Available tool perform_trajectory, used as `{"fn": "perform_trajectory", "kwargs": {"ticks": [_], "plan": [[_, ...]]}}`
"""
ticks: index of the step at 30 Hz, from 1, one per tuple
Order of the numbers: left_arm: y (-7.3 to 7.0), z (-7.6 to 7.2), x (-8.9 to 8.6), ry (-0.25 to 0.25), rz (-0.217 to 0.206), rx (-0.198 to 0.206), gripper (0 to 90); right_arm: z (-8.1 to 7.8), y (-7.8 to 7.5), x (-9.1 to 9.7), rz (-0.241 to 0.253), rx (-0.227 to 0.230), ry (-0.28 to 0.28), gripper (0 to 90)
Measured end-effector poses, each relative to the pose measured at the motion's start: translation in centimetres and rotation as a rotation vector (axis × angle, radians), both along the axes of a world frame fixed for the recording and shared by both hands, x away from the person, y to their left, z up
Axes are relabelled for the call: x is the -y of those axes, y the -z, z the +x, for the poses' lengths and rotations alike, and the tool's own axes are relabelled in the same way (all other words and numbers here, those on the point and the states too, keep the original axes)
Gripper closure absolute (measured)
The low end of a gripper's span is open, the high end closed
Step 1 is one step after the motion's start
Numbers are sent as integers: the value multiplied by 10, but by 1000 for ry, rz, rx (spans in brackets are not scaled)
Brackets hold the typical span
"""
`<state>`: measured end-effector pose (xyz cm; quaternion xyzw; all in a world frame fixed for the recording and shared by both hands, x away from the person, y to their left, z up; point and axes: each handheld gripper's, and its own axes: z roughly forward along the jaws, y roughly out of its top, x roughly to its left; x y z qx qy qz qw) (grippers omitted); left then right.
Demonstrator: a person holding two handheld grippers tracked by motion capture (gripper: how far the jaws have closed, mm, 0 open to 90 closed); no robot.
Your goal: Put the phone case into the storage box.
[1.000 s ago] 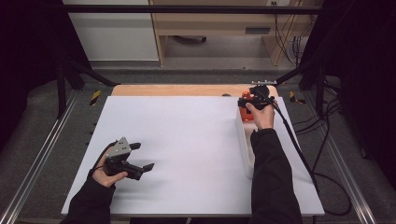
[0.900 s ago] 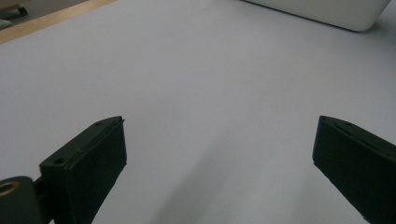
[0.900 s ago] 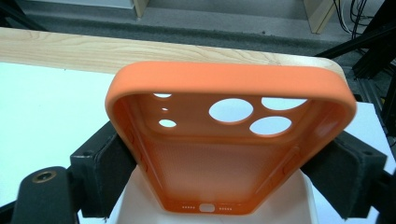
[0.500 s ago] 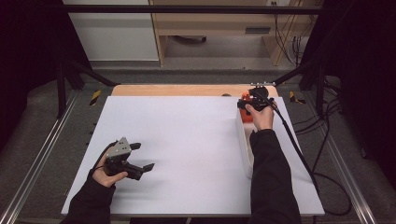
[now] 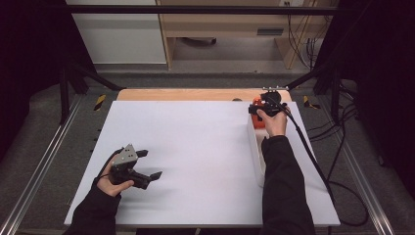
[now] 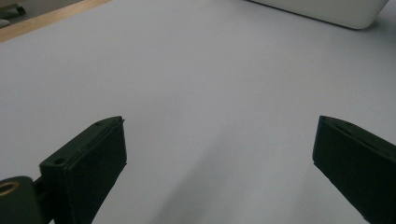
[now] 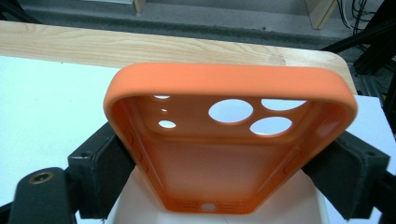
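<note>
Here the desk takes up most of the high view, a white sheet over a wooden top whose pale edge shows along the far side. At its right side lies a long white box, running from near the front toward the far edge; in the left gripper view its rounded corner shows at the top right. The person's right sleeve lies along that box, and the left sleeve comes in at the front left corner. The left hand-held gripper rests low over the bare sheet at the front left, well apart from the box; its jaws stand wide with nothing between them, as the left gripper view makes plain. The right hand-held gripper sits at the far end of the box, near the wooden edge. Its jaws have just been opening a little, yet in the right gripper view the pads still lie against both long sides of an orange phone case, so the case is held between them. The case is tilted with its open inside toward the camera, its round camera holes near the far end, and its near end just above the box. In the high view the case shows as an orange patch beside the right hand.
</note>
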<state>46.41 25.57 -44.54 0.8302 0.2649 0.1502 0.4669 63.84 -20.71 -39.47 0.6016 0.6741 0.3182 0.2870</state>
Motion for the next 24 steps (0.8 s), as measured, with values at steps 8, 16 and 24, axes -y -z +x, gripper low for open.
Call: {"fn": "perform_trajectory", "kwargs": {"ticks": [8, 16, 24], "plan": [[0, 0, 0, 1, 0, 0, 24, 1, 1, 1, 13, -34, -29, 23], [0, 0, 0, 2, 0, 0, 24, 0, -2, 2, 7, -11, -25, 6], [0, 0, 0, 2, 0, 0, 24, -2, -6, 4, 2, 24, -25, 6]]}}
